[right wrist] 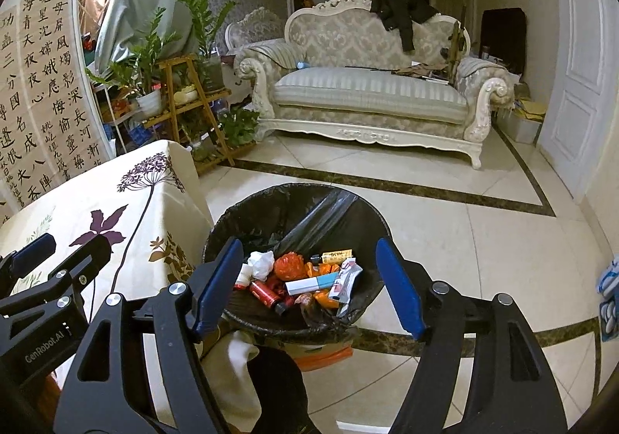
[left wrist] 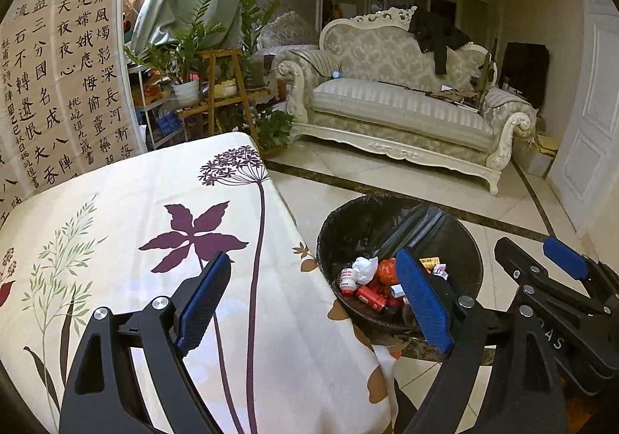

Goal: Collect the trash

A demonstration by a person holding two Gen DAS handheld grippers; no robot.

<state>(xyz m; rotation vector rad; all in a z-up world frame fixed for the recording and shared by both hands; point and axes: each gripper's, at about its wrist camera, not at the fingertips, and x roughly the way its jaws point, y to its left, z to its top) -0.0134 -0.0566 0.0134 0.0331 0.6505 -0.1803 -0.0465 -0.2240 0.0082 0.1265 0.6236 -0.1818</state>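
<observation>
Beside the floral-clothed surface [left wrist: 116, 209], on the tiled floor: black-lined trash bin [right wrist: 247, 209], inside it a heap of trash [right wrist: 305, 279], wrappers, small red can. Above the bin, right claw [right wrist: 311, 289] spread wide, empty. Over the surface edge, left claw [left wrist: 315, 302] wide apart, empty.

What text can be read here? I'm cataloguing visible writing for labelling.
"GenRobot.AI": on the left gripper body.
"雲母屏風燭影深" and further brush columns: on the calligraphy scroll.
Prints on the packets and red cans in the trash bin: too small to read.
</observation>
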